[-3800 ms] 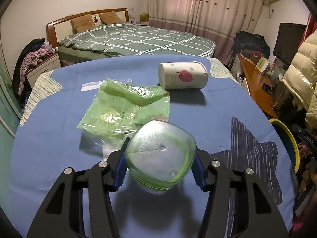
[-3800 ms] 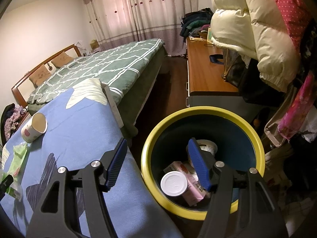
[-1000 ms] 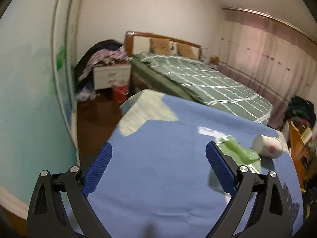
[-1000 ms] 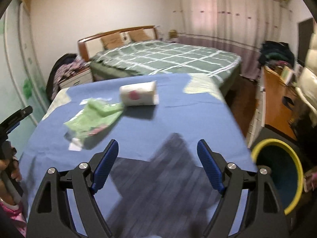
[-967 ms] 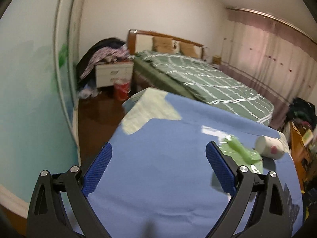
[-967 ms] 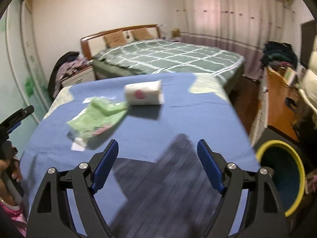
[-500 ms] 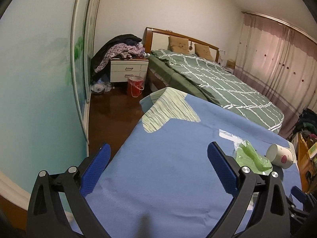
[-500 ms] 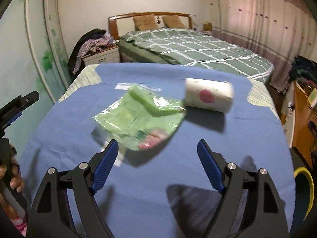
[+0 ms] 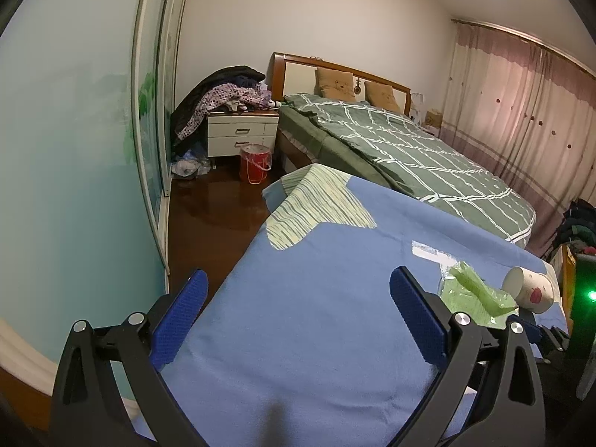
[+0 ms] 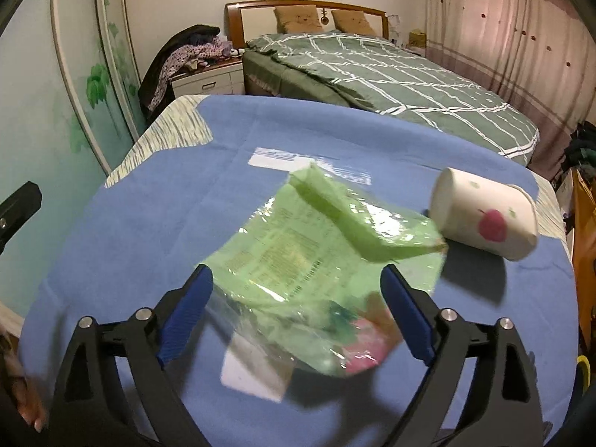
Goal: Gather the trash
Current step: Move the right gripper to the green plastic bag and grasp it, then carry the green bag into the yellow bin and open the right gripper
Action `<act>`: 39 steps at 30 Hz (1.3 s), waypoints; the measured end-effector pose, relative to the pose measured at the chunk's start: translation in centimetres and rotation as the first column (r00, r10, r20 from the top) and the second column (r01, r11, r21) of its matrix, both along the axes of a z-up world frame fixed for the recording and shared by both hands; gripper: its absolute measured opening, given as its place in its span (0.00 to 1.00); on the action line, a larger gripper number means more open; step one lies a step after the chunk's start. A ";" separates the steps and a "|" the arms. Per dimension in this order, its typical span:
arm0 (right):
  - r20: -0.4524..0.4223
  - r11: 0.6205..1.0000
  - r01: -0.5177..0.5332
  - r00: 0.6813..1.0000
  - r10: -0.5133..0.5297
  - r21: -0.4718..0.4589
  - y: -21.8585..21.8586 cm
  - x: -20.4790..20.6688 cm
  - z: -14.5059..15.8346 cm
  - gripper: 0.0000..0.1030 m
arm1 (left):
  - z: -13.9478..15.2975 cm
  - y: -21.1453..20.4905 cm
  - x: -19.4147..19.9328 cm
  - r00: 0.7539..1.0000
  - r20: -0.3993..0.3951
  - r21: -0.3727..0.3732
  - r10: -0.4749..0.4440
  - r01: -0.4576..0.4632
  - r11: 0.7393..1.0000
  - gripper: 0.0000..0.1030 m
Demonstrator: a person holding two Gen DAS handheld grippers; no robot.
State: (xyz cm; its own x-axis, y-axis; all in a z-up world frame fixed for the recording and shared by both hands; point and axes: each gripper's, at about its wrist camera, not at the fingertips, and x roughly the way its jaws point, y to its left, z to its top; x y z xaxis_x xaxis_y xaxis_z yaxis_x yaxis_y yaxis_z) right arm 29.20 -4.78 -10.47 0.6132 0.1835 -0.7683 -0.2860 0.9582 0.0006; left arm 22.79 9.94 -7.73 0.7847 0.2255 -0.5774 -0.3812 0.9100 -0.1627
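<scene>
Blue cloth (image 9: pixel 316 316) fills most of the left wrist view: it covers the bench, with a pale striped patch at the far corner. Left gripper (image 9: pixel 298 313) has its jaws spread wide and nothing between them, pointed at bare cloth. Off to the right, the green plastic bag (image 9: pixel 473 294) lies flat, and a white paper cup (image 9: pixel 529 290) lies on its side just beside it. Both are well apart from this gripper. Bed (image 9: pixel 402 152) and nightstand (image 9: pixel 242 134) sit behind; neither matters here.

Right wrist view: right gripper (image 10: pixel 296 314) also has jaws released and wide, empty. The green plastic bag (image 10: pixel 316 260) sits right in front, its near end between the blue pads (image 10: pixel 406 316) but not pinched. Cannot tell whether the pads touch the film; the near edge is blurred. A white slip (image 10: pixel 257 372) lies under or at the bag's near edge. The paper cup (image 10: pixel 484 216) lies just beside the bag's far right corner, possibly touching.

Step in hand, as I read it: approach for picking up the bag with the right gripper. Next move calls for dropping low to the cloth, closing on a bunched fold instead of flat film, and not snagging the cloth. Cup remains to collect after. The bin's yellow rim (image 10: pixel 583 368) barely shows at the right edge.
</scene>
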 end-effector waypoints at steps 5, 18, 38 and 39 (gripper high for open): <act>-0.037 1.000 -0.018 0.999 0.017 -0.023 0.9 0.4 -1.4 0.86 | 0.0 0.1 0.0 1.000 0.000 -0.015 0.007 -0.007 1.000 0.94; -0.051 1.000 -0.009 0.999 0.010 0.021 -0.3 -0.7 -1.4 0.23 | -0.3 0.1 0.2 1.000 -0.012 -0.013 0.013 -0.013 1.000 0.94; 0.127 0.987 0.083 0.987 -0.101 0.140 -9.8 -12.6 4.2 0.09 | -0.6 -0.9 0.6 1.000 -0.019 0.024 -0.015 0.016 1.000 0.94; 0.141 0.984 0.120 0.980 -0.139 0.133 -11.1 -13.2 4.4 0.09 | -0.6 -1.0 0.6 1.000 -0.019 0.029 -0.018 0.019 0.999 0.94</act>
